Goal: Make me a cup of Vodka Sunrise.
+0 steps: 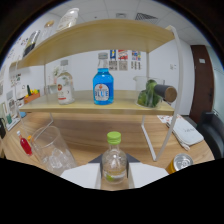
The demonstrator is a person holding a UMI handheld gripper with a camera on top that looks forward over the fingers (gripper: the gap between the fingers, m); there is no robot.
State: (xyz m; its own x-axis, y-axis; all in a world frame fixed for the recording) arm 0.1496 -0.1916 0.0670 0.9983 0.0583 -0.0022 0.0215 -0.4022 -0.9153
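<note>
Fingers hidden in the dark near edge; cannot tell the gripper's state. Just ahead, one small clear bottle with green cap, seemingly colourless liquid inside. Left of it, one clear glass holding ice. Right, one metal can. On the far wooden shelf: one blue bottle, one clear rounded bottle, one green bottle lying on its side.

A: Gripper: where does it sit?
B: Low in the gripper view, pointing forward and level. Both fingers show as pale slabs, one on each side.
A: Fingers closed?
B: Both press against something held upright between them. No hand or sleeve visible.
</note>
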